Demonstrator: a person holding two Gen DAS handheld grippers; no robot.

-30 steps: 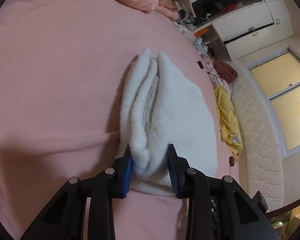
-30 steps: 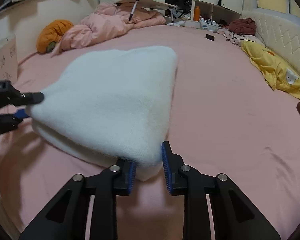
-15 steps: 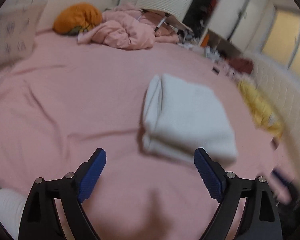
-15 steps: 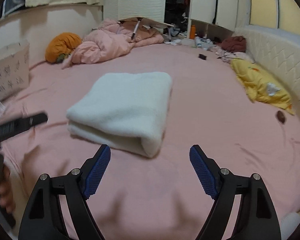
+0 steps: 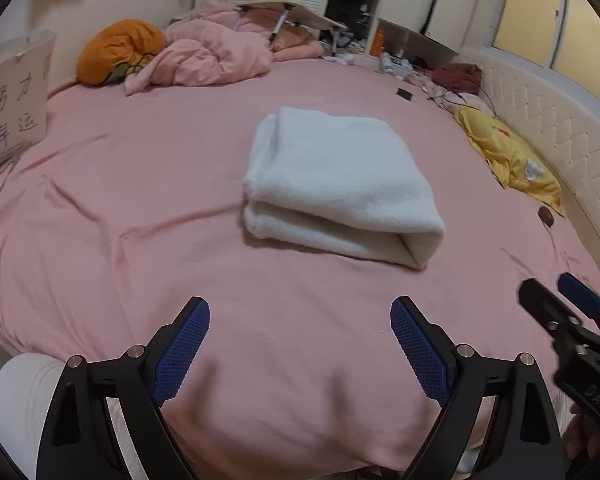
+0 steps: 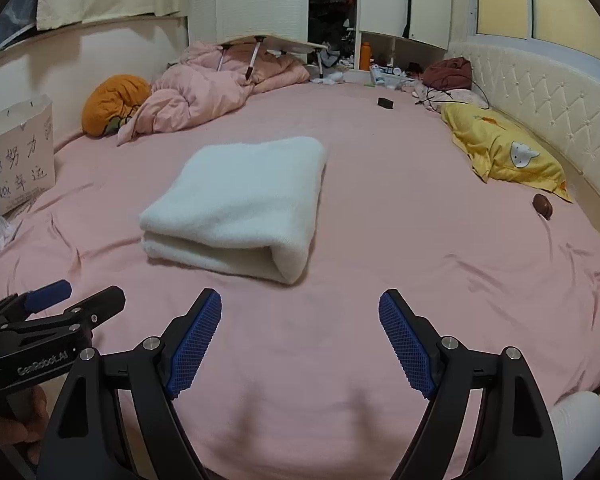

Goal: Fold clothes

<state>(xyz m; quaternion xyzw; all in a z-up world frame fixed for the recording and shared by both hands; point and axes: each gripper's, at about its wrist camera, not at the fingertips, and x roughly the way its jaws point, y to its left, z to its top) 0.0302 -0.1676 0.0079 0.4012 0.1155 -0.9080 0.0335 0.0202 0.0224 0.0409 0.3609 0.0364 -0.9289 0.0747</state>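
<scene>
- Left wrist view: folded white towel (image 5: 336,184) lies mid-frame on the pink bed sheet (image 5: 140,240).
- Left gripper (image 5: 300,344) spread wide, empty, just released.
- Right gripper (image 6: 300,340) likewise released, towel above it.

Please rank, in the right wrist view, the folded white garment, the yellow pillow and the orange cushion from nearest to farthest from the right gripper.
1. Folded white garment, just ahead of the right gripper, slightly left.
2. Yellow pillow, farther off on the right by the headboard.
3. Orange cushion, far left beside the pink duvet.
</scene>
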